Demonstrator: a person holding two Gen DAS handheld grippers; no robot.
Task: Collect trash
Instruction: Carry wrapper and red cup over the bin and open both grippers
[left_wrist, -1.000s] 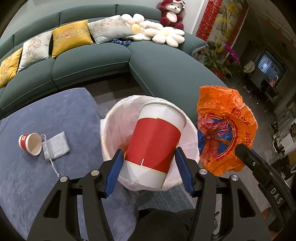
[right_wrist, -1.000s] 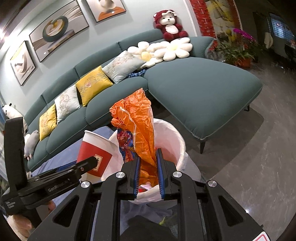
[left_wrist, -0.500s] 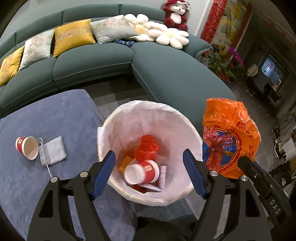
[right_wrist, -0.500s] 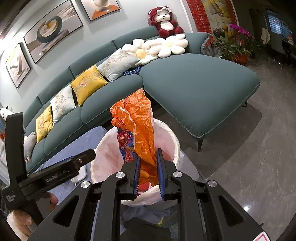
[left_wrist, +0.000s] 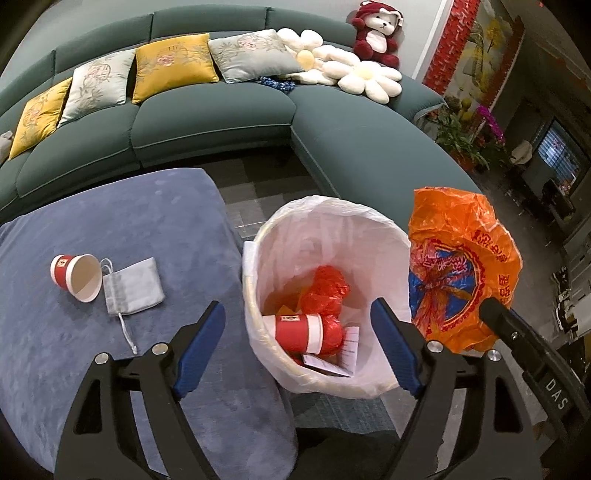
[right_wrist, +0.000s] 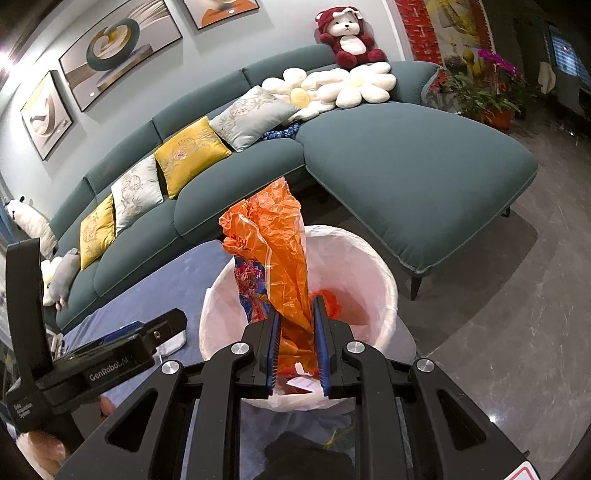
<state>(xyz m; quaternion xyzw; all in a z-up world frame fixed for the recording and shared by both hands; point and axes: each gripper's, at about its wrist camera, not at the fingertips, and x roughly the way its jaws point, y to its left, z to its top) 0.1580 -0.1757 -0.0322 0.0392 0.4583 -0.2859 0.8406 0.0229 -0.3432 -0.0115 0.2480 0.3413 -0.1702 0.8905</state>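
A crinkled orange plastic bag (right_wrist: 280, 258), printed in red and blue, stands pinched between the nearly closed blue-padded fingers of the right gripper (right_wrist: 295, 343), held over the rim of a round bin (left_wrist: 258, 258) lined with thin white plastic. The left wrist view alone looks into the bin, where a red paper cup (left_wrist: 299, 330) with a white rim lies on its side against crumpled red plastic (left_wrist: 325, 288) and a sheet of paper (left_wrist: 340, 354). The left gripper (left_wrist: 295, 339) hangs above the bin's near edge, its fingers spread wide and holding nothing. That view also shows a second red cup (left_wrist: 75, 277) tipped over beside a grey drawstring pouch (left_wrist: 133, 286) on the plush blue surface (left_wrist: 147, 221). The right wrist view adds framed pictures (right_wrist: 118, 48) above the curved teal sofa (right_wrist: 406, 147).
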